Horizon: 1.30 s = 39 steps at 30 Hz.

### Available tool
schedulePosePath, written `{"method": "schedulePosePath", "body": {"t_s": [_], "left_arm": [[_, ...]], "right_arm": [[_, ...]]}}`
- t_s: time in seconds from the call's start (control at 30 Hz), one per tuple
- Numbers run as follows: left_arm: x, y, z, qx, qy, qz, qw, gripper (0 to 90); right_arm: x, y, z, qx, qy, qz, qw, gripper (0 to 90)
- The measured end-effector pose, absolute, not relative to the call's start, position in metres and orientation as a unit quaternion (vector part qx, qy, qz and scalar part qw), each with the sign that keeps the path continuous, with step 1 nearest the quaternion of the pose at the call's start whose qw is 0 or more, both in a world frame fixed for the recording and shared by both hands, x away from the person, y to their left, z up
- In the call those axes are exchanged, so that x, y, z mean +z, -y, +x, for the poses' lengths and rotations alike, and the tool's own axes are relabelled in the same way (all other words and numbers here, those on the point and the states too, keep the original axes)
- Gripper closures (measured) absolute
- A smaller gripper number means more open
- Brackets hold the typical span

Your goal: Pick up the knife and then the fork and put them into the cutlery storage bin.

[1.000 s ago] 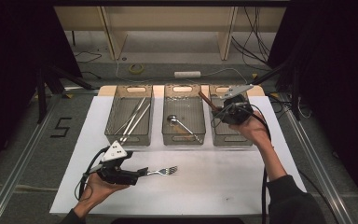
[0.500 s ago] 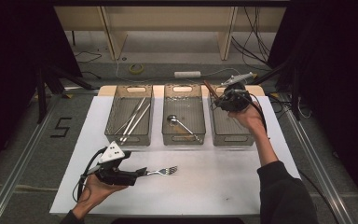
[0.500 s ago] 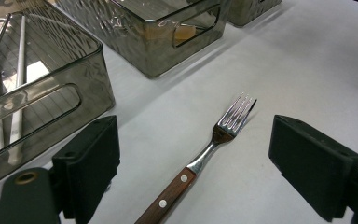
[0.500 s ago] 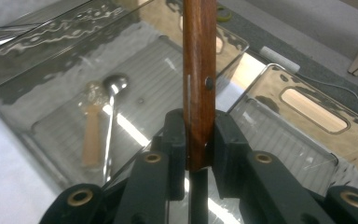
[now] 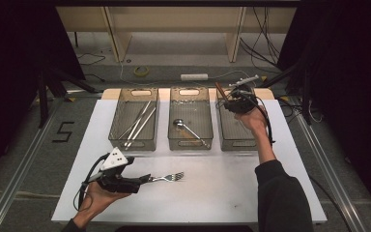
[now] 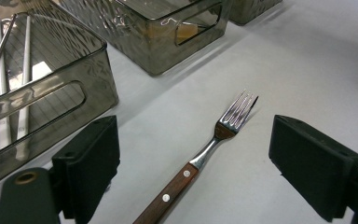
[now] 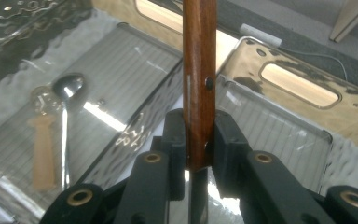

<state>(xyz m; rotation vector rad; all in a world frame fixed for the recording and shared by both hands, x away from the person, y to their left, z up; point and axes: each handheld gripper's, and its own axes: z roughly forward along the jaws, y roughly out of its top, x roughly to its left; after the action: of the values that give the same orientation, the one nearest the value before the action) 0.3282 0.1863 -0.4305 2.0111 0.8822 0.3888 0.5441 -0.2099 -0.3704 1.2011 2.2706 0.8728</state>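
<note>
Right gripper (image 7: 199, 140) is clamped on a wooden handle (image 7: 199, 70), which rises upright from its jaws, over the right-hand bin (image 5: 234, 130). Left gripper (image 6: 200, 163) stands spread wide, low over the table (image 6: 307, 56); a fork (image 6: 205, 156) lies between its jaws, untouched, tines pointing away.

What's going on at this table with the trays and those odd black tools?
A person sorts cutlery with a hand-held gripper in each hand. The right gripper has its jaws clamped on a wooden-handled utensil, held over the right bin. The left gripper rests on the table with its jaws open around a wooden-handled fork. The left bin holds long metal pieces, the middle bin a spoon.
</note>
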Motion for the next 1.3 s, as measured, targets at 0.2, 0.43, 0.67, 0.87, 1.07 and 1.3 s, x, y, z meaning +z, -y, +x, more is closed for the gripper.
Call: {"method": "schedulePosePath", "body": {"t_s": [0.2,0.43,0.67,0.87,1.07,1.3], "left_arm": [[-0.430,-0.188,0.328,0.155,-0.359,0.808,0.441,15.8],[-0.431,-0.188,0.328,0.156,-0.360,0.808,0.439,15.8],[-0.431,-0.189,0.328,0.157,-0.361,0.809,0.437,15.8],[-0.430,-0.189,0.329,0.157,-0.361,0.808,0.437,15.8],[-0.430,-0.189,0.329,0.157,-0.365,0.807,0.436,16.0],[-0.429,-0.190,0.331,0.154,-0.370,0.812,0.424,16.3]], "right_arm": [[-0.380,0.211,0.550,0.310,-0.811,0.448,0.212,77.7],[-0.389,0.212,0.549,0.304,-0.803,0.469,0.207,77.6],[-0.398,0.216,0.549,0.297,-0.793,0.491,0.208,77.5],[-0.400,0.218,0.550,0.290,-0.784,0.512,0.199,65.2],[-0.390,0.220,0.545,0.308,-0.782,0.507,0.194,54.7],[-0.374,0.218,0.525,0.340,-0.800,0.460,0.179,42.2]]}}
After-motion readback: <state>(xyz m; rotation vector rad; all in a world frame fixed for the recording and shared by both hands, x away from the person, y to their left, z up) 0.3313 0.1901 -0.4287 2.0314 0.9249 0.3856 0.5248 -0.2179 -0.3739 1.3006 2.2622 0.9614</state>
